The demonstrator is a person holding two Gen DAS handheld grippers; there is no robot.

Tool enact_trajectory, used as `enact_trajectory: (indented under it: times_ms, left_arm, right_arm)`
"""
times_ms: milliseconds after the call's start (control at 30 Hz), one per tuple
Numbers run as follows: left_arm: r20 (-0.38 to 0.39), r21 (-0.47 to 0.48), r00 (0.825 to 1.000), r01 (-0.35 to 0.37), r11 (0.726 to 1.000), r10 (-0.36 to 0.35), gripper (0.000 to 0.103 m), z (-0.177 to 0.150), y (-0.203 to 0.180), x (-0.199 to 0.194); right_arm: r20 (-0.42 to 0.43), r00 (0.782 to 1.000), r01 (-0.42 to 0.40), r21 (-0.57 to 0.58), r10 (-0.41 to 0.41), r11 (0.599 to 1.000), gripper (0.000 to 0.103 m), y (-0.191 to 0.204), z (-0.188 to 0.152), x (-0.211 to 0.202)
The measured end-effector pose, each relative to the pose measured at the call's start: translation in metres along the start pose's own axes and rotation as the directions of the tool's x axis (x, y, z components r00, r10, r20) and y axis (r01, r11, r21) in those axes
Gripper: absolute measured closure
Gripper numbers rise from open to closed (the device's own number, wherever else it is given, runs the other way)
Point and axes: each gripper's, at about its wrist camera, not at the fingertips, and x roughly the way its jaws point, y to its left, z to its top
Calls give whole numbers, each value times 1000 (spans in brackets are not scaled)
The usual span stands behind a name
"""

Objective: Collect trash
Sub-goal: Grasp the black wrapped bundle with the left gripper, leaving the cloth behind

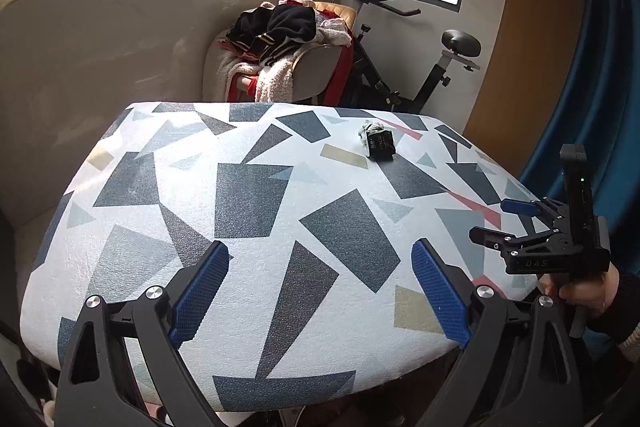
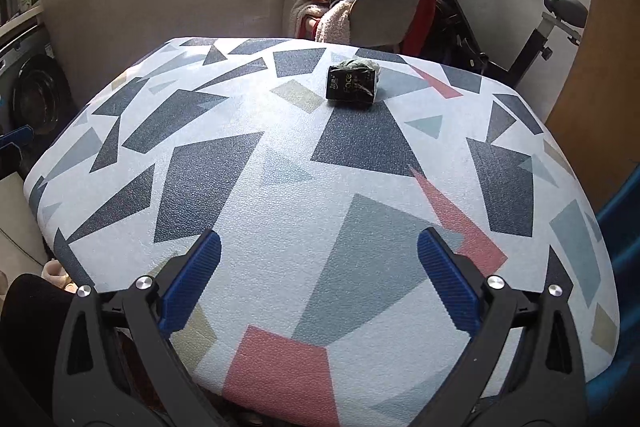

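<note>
We see first the desk (image 1: 248, 195), covered with a cloth of grey, blue and pink shapes, which fills both views. Behind its far edge stands a chair heaped with clothes (image 1: 288, 39), and beside that an exercise bike (image 1: 436, 67).

On the desk there is only one piece of trash, a crumpled black tissue packet (image 2: 352, 85) with paper bunched at its back. It lies near the far edge, toward the far right corner, well apart from both claws.

The left claw (image 1: 320, 291) is spread wide over the near edge and holds nothing. The right claw (image 2: 318, 279) is also spread wide and empty, over the near edge.

We judge that the task is at its beginning: the packet is not yet grasped, and no bin shows in either view, so reaching, pinching and carrying are all left.

The left wrist view shows the right claw from outside, with the hand (image 1: 580, 291) that holds it at the near right corner. The right wrist view shows the word "Face" on the packet.
</note>
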Motion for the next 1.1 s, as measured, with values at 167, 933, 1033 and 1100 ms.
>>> enact_trajectory:
  times_ms: [167, 933, 1033, 1100]
  left_arm:
    - [-11, -18, 1000, 7, 1000, -7, 13, 18, 11, 29]
    - [-240, -131, 929, 255, 958, -280, 57, 126, -49, 334]
    - [-248, -151, 920, 273, 950, -304, 58, 128, -52, 349]
    - [-267, -184, 902, 298, 937, -339, 67, 126, -51, 357]
  right_arm:
    - [-11, 1000, 2, 21, -1, 1000, 6, -26, 33, 36]
    - [-4, 999, 41, 125, -41, 991, 6, -121, 81, 94]
    - [-8, 999, 46, 127, -45, 991, 6, -127, 81, 95]
    - [-14, 999, 51, 133, -50, 990, 6, -130, 81, 98]
